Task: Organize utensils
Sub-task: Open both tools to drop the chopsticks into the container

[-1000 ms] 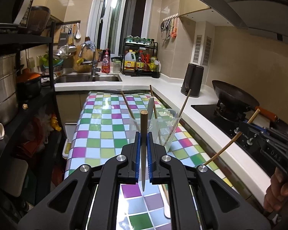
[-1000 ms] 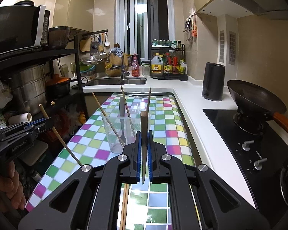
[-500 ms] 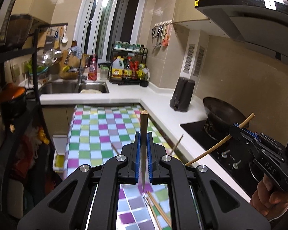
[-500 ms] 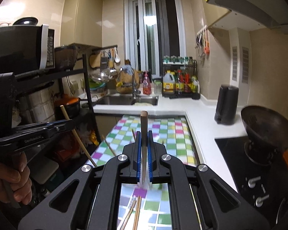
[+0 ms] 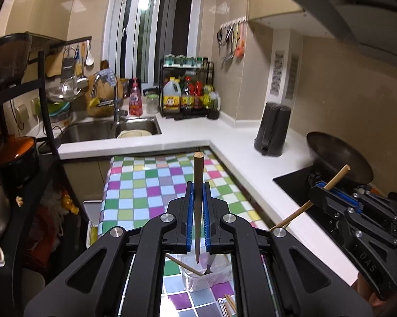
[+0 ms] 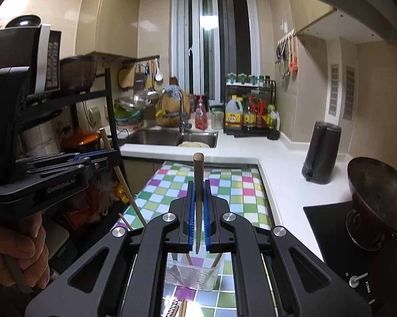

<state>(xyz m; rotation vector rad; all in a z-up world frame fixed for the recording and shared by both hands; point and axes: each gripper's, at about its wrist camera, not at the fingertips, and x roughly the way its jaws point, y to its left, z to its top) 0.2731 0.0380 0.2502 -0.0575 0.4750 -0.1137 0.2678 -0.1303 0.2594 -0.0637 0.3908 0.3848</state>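
My left gripper [image 5: 198,192] is shut on a wooden chopstick [image 5: 198,182] that stands upright between its blue pads. My right gripper [image 6: 198,192] is shut on another wooden chopstick [image 6: 198,179], also upright. Both hang above a clear plastic cup [image 5: 206,274], also seen in the right wrist view [image 6: 193,274], which stands on the checkered table [image 5: 150,185] and holds chopsticks and a spoon. The right gripper shows in the left wrist view [image 5: 328,192]; the left gripper shows in the right wrist view [image 6: 105,158]. More chopsticks [image 6: 179,309] lie on the table near the front edge.
A white counter [image 5: 224,134] wraps the table's far and right sides. It bears a black kettle [image 5: 273,129], a wok [image 5: 338,158] on the stove, a sink [image 5: 111,129] and a bottle rack [image 5: 187,97]. A black shelf rack [image 6: 66,121] with pots stands left.
Both grippers have risen and tilted up with their chopsticks. The cup, a second ago ahead of the fingers, now sits low under them. The two grippers have come closer together.
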